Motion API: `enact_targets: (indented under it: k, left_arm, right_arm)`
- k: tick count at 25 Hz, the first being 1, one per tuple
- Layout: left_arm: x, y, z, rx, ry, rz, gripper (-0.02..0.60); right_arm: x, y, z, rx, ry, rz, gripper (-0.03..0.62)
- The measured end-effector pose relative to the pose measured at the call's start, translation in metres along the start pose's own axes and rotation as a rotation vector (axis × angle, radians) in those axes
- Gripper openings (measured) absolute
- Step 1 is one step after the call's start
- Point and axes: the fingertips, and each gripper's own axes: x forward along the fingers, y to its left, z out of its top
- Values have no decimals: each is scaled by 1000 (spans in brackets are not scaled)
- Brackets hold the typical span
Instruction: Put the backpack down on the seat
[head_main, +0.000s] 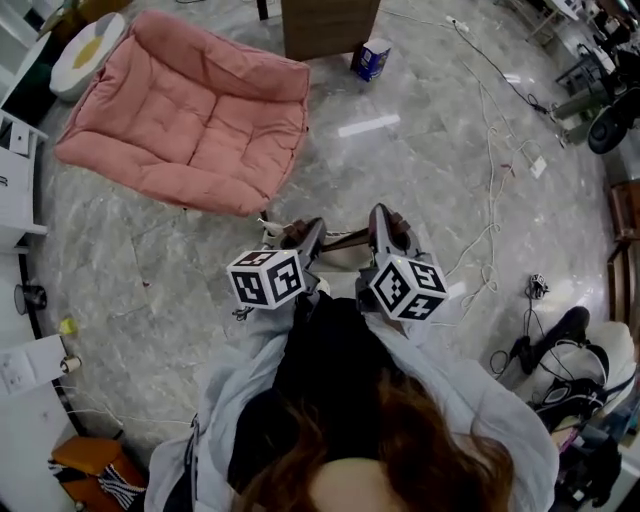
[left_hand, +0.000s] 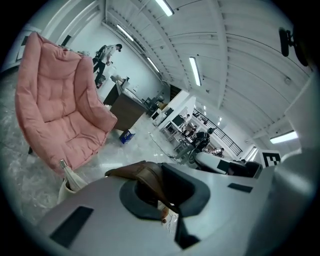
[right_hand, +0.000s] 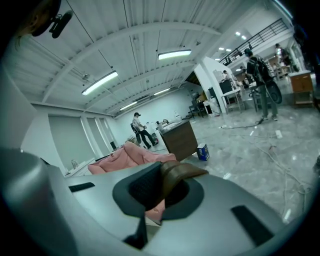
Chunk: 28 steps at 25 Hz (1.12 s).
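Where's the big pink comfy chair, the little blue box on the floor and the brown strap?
big pink cushioned chair (head_main: 190, 120): head view, middle of its seat cushion.
small blue box (head_main: 372, 58) on the floor: head view, its side.
brown leather strap (left_hand: 145, 172): left gripper view, its curved top.

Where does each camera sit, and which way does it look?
Head view: on the person's head, steeply down at left gripper, right gripper, pink seat; hair, sleeves show.
Left gripper view: on that gripper, along jaws shut on a brown strap, towards the seat.
Right gripper view: likewise, jaws on the strap.
All share the seat.
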Motion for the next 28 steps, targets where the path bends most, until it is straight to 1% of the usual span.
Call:
enact_targets:
  k: [4, 7, 10, 12, 16, 19, 22, 25, 28]
  left_arm:
    - [24, -6, 11, 22, 30, -54, 14]
    - [40, -8, 29, 45, 29, -92, 14]
    - [53, -1, 59, 80, 25, -126, 14]
    - [58, 6, 81, 89, 15, -144, 14]
    - [62, 25, 133, 116, 3, -160, 14]
    - [61, 45, 169, 101, 3, -174, 14]
    - [59, 68, 193, 84, 21, -176, 14]
    - [65, 80, 212, 58, 54, -219, 14]
    - [69, 85, 238, 54, 67, -258, 14]
  right_arm:
    - [4, -13, 14, 22, -46, -48, 8]
    - [12, -15, 27, 5, -86, -61, 9]
    - [32, -7, 36, 2, -120, -68, 8]
    - [49, 1, 43, 4, -139, -79, 8]
    - [85, 32, 64, -8, -165, -91, 8]
    - [114, 59, 75, -30, -166, -96, 8]
    - [142, 83, 82, -49, -164, -105, 8]
    - [167, 93, 93, -48, -174, -142, 8]
    - [188, 105, 110, -51, -193, -159, 8]
